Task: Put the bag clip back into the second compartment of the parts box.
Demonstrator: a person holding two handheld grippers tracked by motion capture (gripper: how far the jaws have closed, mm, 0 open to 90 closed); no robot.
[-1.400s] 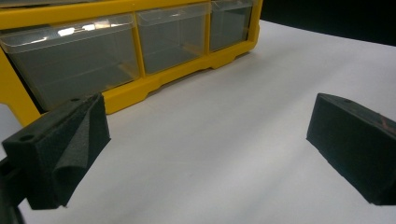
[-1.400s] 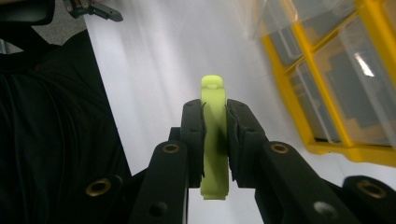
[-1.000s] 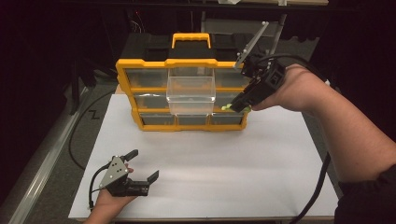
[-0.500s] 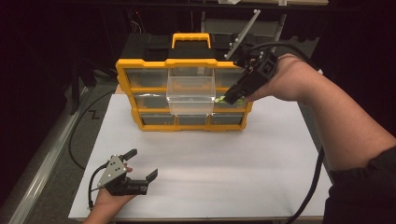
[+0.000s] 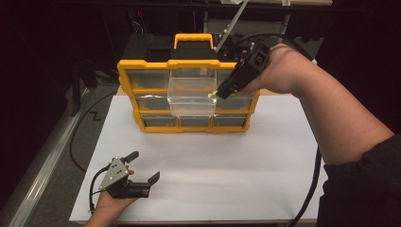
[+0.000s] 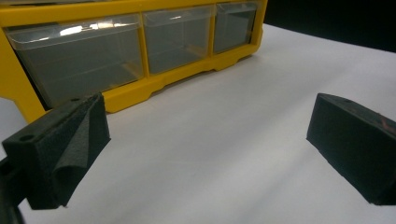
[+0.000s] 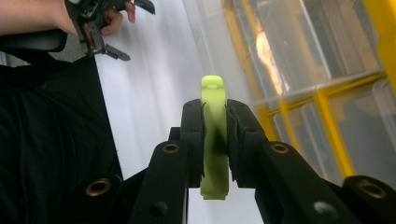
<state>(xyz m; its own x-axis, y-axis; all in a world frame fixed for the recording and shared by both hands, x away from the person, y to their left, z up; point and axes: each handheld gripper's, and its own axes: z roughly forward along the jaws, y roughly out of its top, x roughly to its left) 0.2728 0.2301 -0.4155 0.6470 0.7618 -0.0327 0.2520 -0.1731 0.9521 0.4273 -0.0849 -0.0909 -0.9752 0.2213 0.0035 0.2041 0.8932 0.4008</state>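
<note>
Since a second ago, my right gripper (image 5: 218,94), clamped on a lime-green clip (image 7: 214,135), has risen to the pulled-out clear drawer (image 5: 191,97) of the yellow organizer (image 5: 127,75). My left gripper (image 5: 142,166) rests open on the table (image 5: 246,179), unmoved.

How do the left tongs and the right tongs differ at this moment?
The left tongs stand open and empty; the right tongs are shut on a green piece. The left tongs rest low on the white table; the right tongs are raised at the pulled-out clear drawer of the yellow organizer. Both have black jaws.
</note>
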